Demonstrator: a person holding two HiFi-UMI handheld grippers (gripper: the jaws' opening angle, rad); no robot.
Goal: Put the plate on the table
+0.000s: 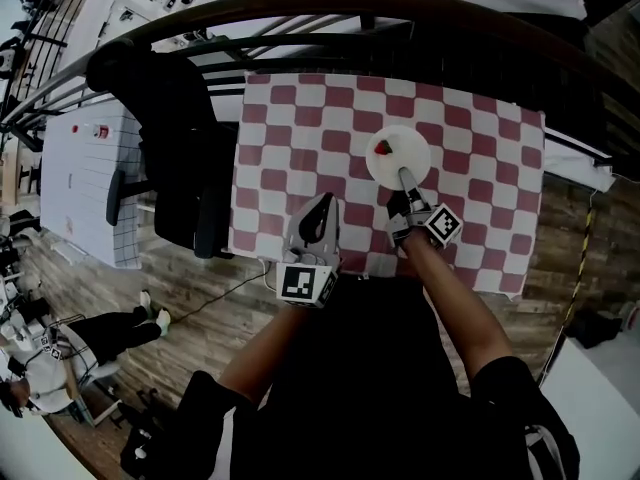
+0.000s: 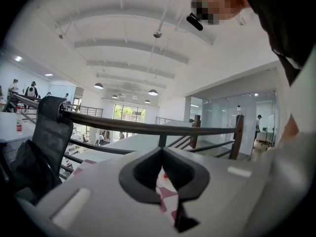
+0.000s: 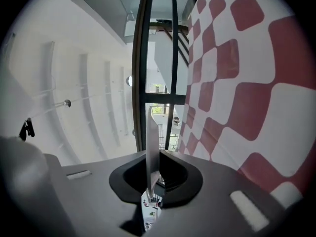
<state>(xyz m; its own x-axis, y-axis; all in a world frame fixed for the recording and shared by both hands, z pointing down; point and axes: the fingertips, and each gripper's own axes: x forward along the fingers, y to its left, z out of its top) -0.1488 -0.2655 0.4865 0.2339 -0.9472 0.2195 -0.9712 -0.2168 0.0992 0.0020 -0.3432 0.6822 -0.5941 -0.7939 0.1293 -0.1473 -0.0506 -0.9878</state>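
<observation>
Plate: white and round (image 1: 407, 156), over the far right part of the checked cloth. My right tong has it by the near rim. I cannot tell whether it rests on the cloth or hangs just above it.
On the plate: one small red piece of food (image 1: 383, 148), left of centre.
Right gripper (image 1: 405, 183): clamped on the plate's rim. In the right gripper view the plate (image 3: 152, 147) stands edge-on between the pads, with the cloth alongside it.
Left gripper (image 1: 320, 206): above the near edge of the table, left of the plate and apart from it. In the left gripper view its jaws meet at the tips (image 2: 161, 154) with nothing between them, and only cloth shows through the slit.
Table (image 1: 300, 138): covered in red and white checks, set against a dark railing (image 1: 300, 8).
Chair (image 1: 170, 138): black, just beside the table's left edge.
</observation>
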